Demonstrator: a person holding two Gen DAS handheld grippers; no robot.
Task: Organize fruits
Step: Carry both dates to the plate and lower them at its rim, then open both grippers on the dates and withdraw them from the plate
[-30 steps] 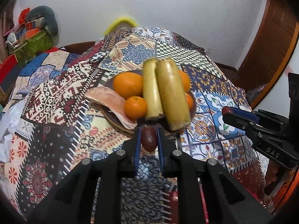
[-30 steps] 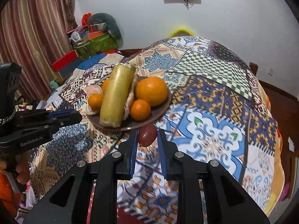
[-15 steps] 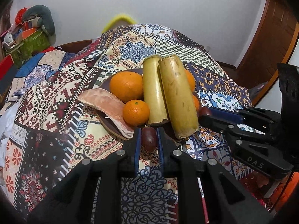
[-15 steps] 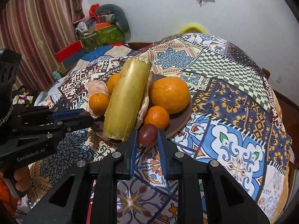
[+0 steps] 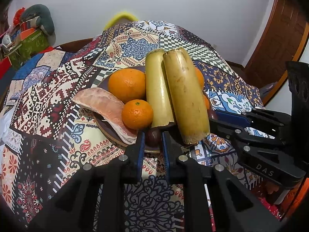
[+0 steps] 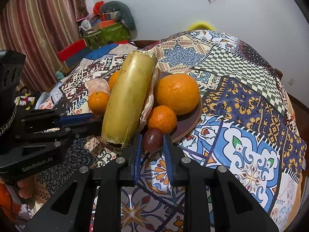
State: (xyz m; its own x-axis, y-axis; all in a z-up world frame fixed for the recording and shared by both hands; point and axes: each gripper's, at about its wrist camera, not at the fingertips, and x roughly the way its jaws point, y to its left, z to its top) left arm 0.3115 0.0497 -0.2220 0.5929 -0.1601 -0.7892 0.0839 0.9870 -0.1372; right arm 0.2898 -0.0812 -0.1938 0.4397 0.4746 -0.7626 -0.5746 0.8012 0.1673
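Note:
A dark brown plate [image 5: 115,138] [image 6: 190,124] on the patterned cloth holds two yellow cane stalks [image 5: 185,98] [image 6: 128,100], big and small oranges [image 5: 126,85] [image 6: 176,93], and a pink pomelo wedge [image 5: 107,112]. My left gripper [image 5: 152,137] is shut on a dark red fruit [image 5: 152,136] at the plate's near rim. My right gripper [image 6: 151,140] is shut on another dark red fruit [image 6: 152,139] at the plate's edge, beside a small orange [image 6: 162,118]. Each gripper shows in the other's view, the right one [image 5: 251,127] and the left one [image 6: 48,127].
The patterned cloth [image 6: 241,104] covers the whole table and drops off at its edges. Boxes and clutter [image 6: 105,29] stand against the far wall by a curtain. A wooden door [image 5: 280,31] is at the right.
Both grippers have moved forward with their dark red fruits, from the cloth in front of the plate up to its rim. The plate looks larger and closer.

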